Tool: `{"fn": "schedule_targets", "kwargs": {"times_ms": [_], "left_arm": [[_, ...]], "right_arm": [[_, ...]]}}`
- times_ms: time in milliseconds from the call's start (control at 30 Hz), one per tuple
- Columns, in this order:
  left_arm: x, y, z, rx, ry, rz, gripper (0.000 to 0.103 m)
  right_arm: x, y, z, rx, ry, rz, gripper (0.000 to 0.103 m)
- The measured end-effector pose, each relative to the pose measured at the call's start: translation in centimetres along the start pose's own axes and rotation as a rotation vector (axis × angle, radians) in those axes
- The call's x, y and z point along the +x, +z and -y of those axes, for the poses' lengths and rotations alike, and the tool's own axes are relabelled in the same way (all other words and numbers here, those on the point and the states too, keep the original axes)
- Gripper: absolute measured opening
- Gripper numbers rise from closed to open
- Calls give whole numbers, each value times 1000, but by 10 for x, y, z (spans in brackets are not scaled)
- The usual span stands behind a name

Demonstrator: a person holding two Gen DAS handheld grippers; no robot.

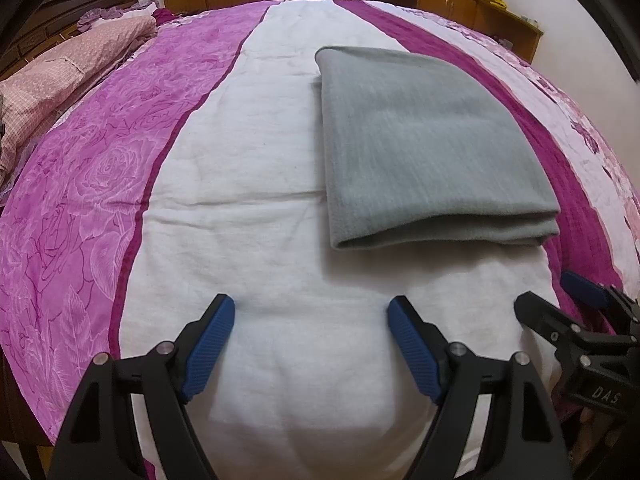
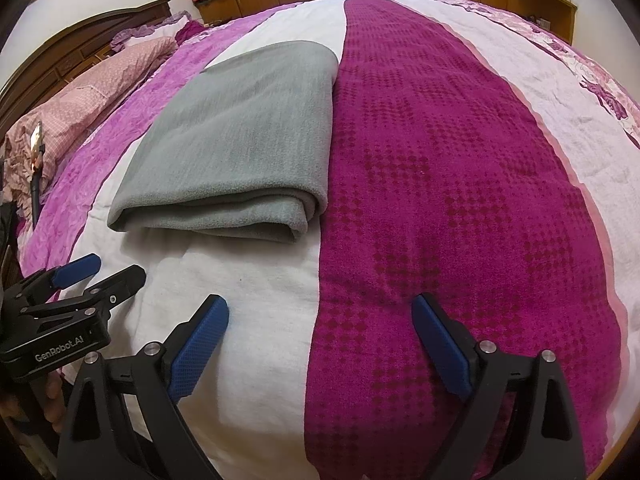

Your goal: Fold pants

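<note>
My left gripper [image 1: 311,312] hangs over the white stripe of the bed [image 1: 248,216], its fingers [image 1: 212,344] spread wide with nothing between them. My right gripper [image 2: 320,316] hovers where the white stripe meets the dark magenta one, fingers [image 2: 198,344] released too and empty. The grey pants [image 1: 424,148] lie folded into a thick rectangle on the bed ahead of both grippers, clear of them, their right edge along the magenta stripe. A pink pillow [image 1: 60,80] sits by the wooden headboard [image 2: 80,36].
</note>
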State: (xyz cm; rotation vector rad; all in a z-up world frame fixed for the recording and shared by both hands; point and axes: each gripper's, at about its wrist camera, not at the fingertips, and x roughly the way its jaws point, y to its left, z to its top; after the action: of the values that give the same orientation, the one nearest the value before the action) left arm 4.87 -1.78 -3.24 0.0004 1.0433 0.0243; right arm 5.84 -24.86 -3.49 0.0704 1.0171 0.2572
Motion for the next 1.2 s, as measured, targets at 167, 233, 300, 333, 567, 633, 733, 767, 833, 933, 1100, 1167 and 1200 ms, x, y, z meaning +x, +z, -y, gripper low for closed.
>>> {"fn": "schedule_targets", "kwargs": {"times_ms": [167, 233, 300, 333, 567, 633, 733, 767, 833, 933, 1100, 1167, 1200], "left_arm": [[0, 0, 0, 6, 2, 1, 83], [0, 0, 1, 10, 3, 0, 83], [0, 1, 1, 10, 1, -3, 83], [1, 1, 0, 10, 0, -4, 83], [1, 2, 0, 15, 0, -12, 83], [2, 2, -1, 14, -1, -13, 83], [2, 2, -1, 18, 0, -11, 83], [2, 1, -1, 19, 0, -11, 83], [2, 1, 0, 18, 1, -11, 83], [2, 1, 0, 19, 0, -13, 83], [2, 2, -1, 19, -5, -21, 83], [2, 3, -2, 11, -10, -24, 83], [2, 3, -3, 10, -12, -25, 83]], "right_arm": [[0, 1, 0, 2, 0, 0, 90], [0, 2, 0, 4, 0, 0, 90], [0, 1, -1, 5, -3, -1, 90], [1, 2, -1, 5, -4, -2, 90], [2, 4, -1, 14, -9, -8, 90], [3, 4, 0, 15, -10, -8, 90], [2, 4, 0, 15, -10, -8, 90], [3, 4, 0, 14, -10, -8, 90], [2, 4, 0, 15, -9, -8, 90], [2, 4, 0, 15, -10, -10, 90], [3, 4, 1, 18, -7, -13, 90], [3, 4, 2, 21, -4, -14, 90], [2, 4, 1, 21, -5, -14, 90]]}}
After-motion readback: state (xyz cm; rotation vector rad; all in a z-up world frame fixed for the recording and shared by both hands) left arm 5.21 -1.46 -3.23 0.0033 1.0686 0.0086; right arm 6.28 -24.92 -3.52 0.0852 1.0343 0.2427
